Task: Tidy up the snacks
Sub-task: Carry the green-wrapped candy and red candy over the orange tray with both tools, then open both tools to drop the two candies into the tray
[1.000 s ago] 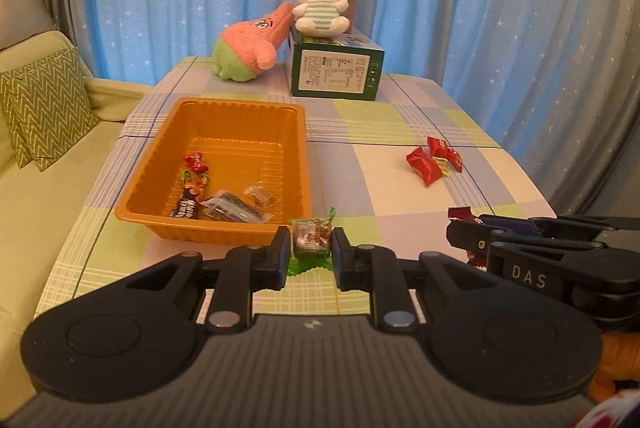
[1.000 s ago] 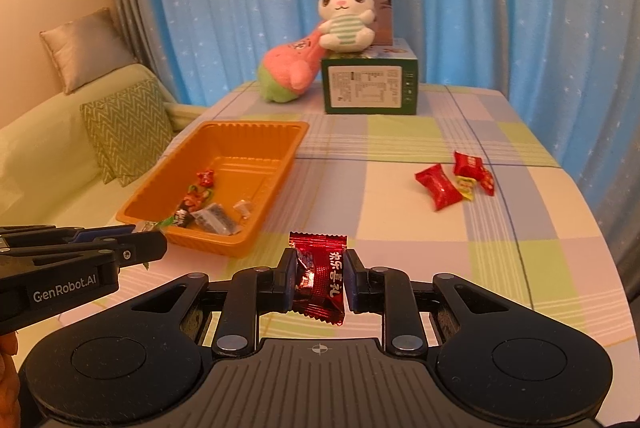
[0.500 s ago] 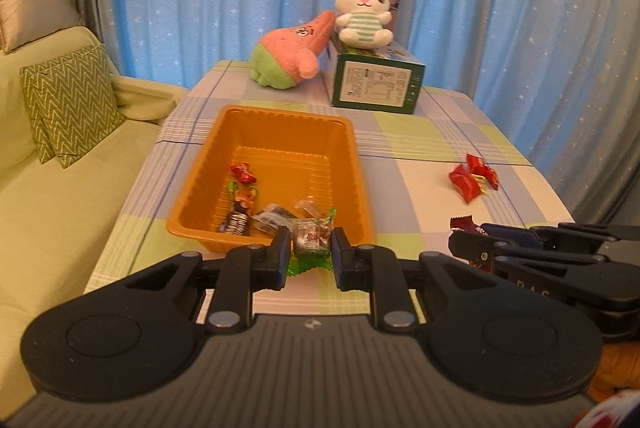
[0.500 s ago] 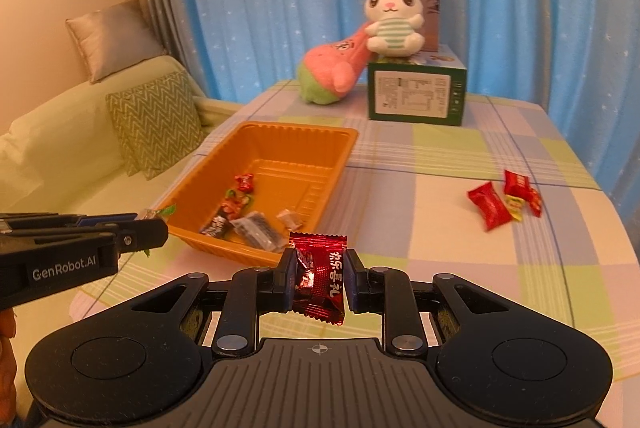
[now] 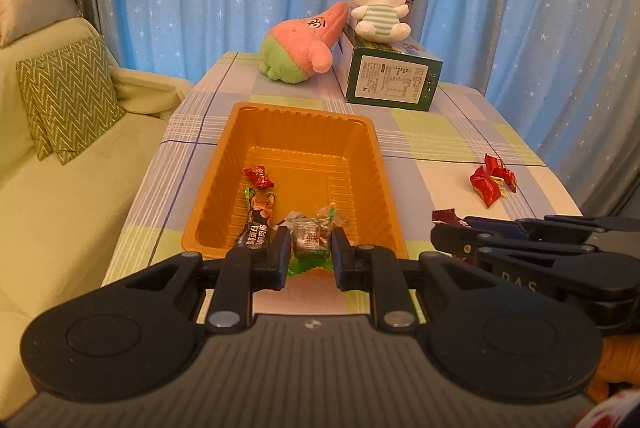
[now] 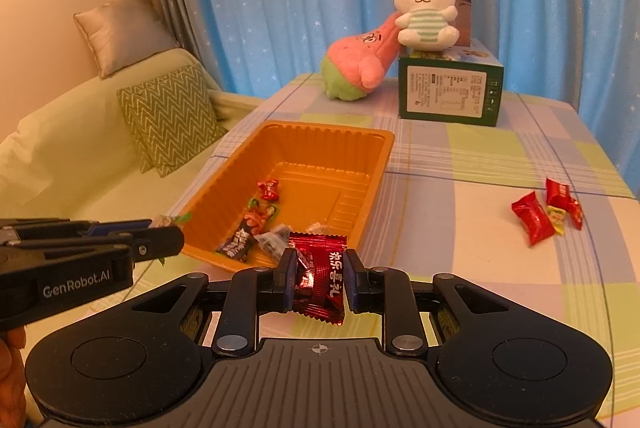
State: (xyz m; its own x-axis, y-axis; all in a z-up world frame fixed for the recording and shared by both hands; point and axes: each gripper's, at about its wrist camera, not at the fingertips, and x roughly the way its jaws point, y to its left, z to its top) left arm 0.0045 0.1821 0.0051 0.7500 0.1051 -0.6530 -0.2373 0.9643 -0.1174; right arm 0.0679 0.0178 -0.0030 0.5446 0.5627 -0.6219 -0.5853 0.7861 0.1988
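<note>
My left gripper (image 5: 307, 248) is shut on a green-wrapped candy (image 5: 309, 242), held over the near rim of the orange tray (image 5: 298, 119). My right gripper (image 6: 319, 270) is shut on a dark red candy packet (image 6: 320, 274), just short of the tray's (image 6: 320, 133) near right corner. Several wrapped snacks (image 5: 259, 201) lie in the tray's near end. A small cluster of red candies (image 6: 546, 211) rests on the checked tablecloth to the right. The right gripper also shows at the right of the left wrist view (image 5: 444, 236), and the left one at the left of the right wrist view (image 6: 172, 234).
A green box (image 5: 390, 81) with a white rabbit plush (image 5: 378, 7) on top stands at the table's far end, beside a pink and green plush (image 5: 300, 49). A pale green sofa with cushions (image 5: 66, 97) runs along the left. Blue curtains hang behind.
Both grippers have moved left toward the tray with their candies still held. The tray now sits straight ahead of the left gripper and closer in the right wrist view.
</note>
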